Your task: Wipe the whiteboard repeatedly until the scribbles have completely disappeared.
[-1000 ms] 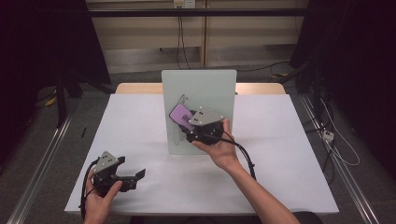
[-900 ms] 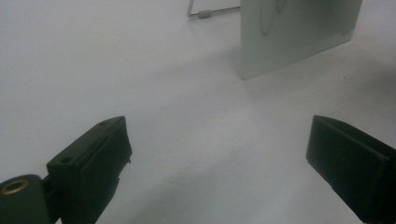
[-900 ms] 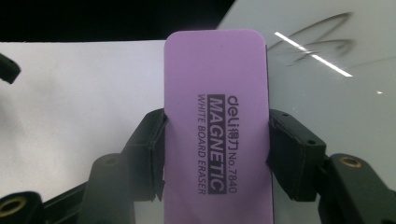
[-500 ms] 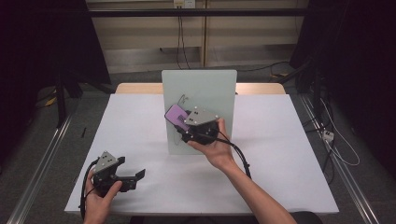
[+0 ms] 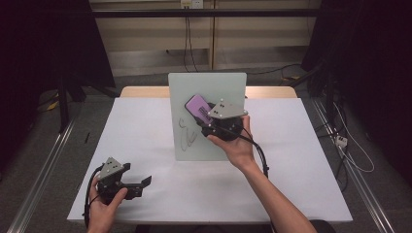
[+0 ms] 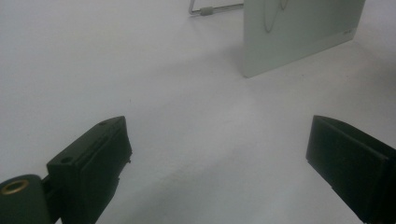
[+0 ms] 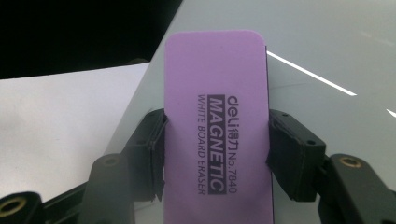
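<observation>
A white board (image 5: 214,85) stands upright in the middle of the white table (image 5: 141,121), with black pen scribbles (image 5: 186,135) on its lower left. My right gripper (image 5: 206,118) is shut on a purple magnetic whiteboard eraser (image 5: 197,106) and holds it against the board's upper middle. In the right gripper view both pads clamp the eraser (image 7: 215,93) by its long sides, with the board (image 7: 327,42) right behind it. My left gripper (image 5: 141,183) rests near the table's front left corner, open with nothing between its jaws. Its own view (image 6: 219,154) looks across bare tabletop to the board (image 6: 299,23).
A wire stand leg (image 6: 205,9) props the board from behind. A wooden edge (image 5: 141,91) runs behind the white tabletop. Cables (image 5: 350,145) lie on the floor to the right, and metal rails (image 5: 39,165) run along the left.
My right gripper has carried the eraser up and a little to the right across the board. The left gripper has stayed where it was.
</observation>
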{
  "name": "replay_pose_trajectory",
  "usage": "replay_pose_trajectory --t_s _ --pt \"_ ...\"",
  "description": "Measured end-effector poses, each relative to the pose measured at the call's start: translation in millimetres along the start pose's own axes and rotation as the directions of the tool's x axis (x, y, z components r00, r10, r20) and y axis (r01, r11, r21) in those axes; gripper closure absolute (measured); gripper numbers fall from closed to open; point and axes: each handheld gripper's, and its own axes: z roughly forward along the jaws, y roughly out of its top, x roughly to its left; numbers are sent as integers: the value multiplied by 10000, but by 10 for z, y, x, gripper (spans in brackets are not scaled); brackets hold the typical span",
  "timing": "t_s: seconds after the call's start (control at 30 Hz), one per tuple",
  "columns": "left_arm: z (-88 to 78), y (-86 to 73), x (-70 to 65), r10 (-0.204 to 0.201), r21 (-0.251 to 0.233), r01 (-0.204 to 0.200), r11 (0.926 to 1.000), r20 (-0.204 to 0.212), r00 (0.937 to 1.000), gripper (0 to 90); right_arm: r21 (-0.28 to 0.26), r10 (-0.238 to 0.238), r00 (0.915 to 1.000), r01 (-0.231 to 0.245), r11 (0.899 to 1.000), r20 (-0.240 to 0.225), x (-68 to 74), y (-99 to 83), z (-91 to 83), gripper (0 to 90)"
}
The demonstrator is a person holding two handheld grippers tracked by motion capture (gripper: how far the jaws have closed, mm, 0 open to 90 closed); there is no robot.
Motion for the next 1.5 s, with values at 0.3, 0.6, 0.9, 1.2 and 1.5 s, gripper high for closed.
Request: replay_pose_trajectory --t_s 0.3,0.6,0.9,1.2,1.5 --pt "2 -1 -4 39 24 -39 10000 3 10000 61 31 85 9999 -84 10000 -65 40 5 49 418" --pt "-8 -2 -2 18 -9 -18 10000 -3 10000 61 369 110 9963 -78 9993 -858 277 -41 238 417" --pt "-10 -1 1 19 -28 -19 10000 -16 10000 61 452 389 9927 -339 9984 -1141 277 -36 256 418" --pt "-10 0 -1 16 -33 -16 10000 -10 10000 61 449 281 9933 -232 9987 -1118 279 -37 257 417" --pt "-17 -3 4 5 -18 -5 10000 0 10000 61 258 187 9966 -167 9995 -797 216 15 211 417"
